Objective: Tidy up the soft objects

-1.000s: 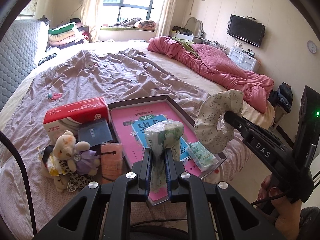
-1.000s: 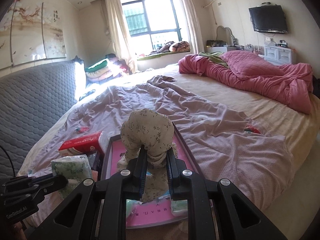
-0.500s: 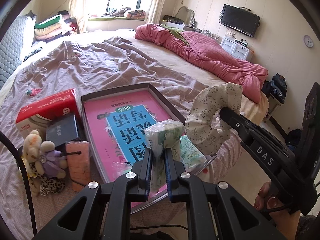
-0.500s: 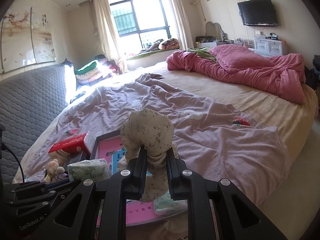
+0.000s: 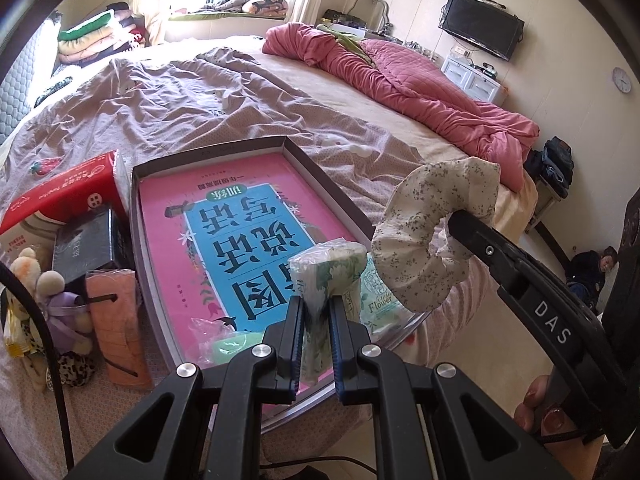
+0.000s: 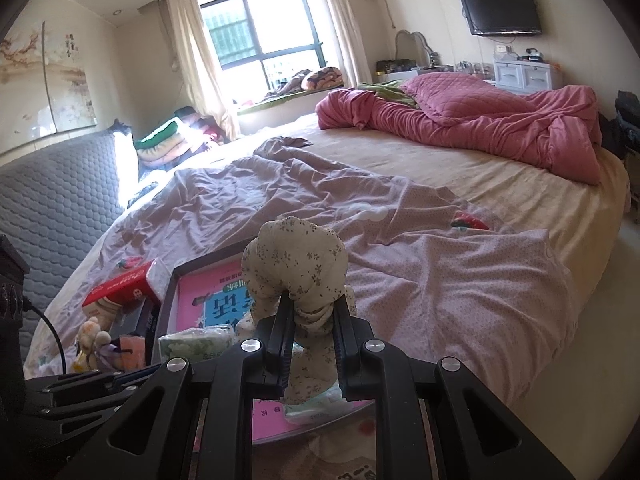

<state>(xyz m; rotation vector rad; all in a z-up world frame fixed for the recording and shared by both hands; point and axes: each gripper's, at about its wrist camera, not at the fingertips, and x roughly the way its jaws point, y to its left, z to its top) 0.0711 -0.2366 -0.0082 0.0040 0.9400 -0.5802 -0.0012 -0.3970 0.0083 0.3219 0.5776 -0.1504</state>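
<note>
My left gripper (image 5: 315, 312) is shut on a green-patterned tissue pack (image 5: 328, 268), held above the near end of a dark box (image 5: 224, 150) lined with a pink and blue book. My right gripper (image 6: 313, 312) is shut on a cream floral fabric piece (image 6: 296, 260), which also shows in the left wrist view (image 5: 436, 224) to the right of the box. The tissue pack shows in the right wrist view (image 6: 196, 344) at lower left. A second tissue pack (image 5: 376, 300) and a green item in clear wrap (image 5: 228, 344) lie in the box.
Left of the box lie a red tissue box (image 5: 64, 196), a black box (image 5: 86, 244), an orange cloth roll (image 5: 116, 328) and a plush toy (image 5: 44, 304). A crumpled mauve sheet (image 6: 320, 200) and a pink quilt (image 6: 480, 128) cover the bed. The bed edge is close on the right.
Both grippers have moved toward the near right corner of the box, still holding their items. The view has shifted so the box and book look larger and nearer.
</note>
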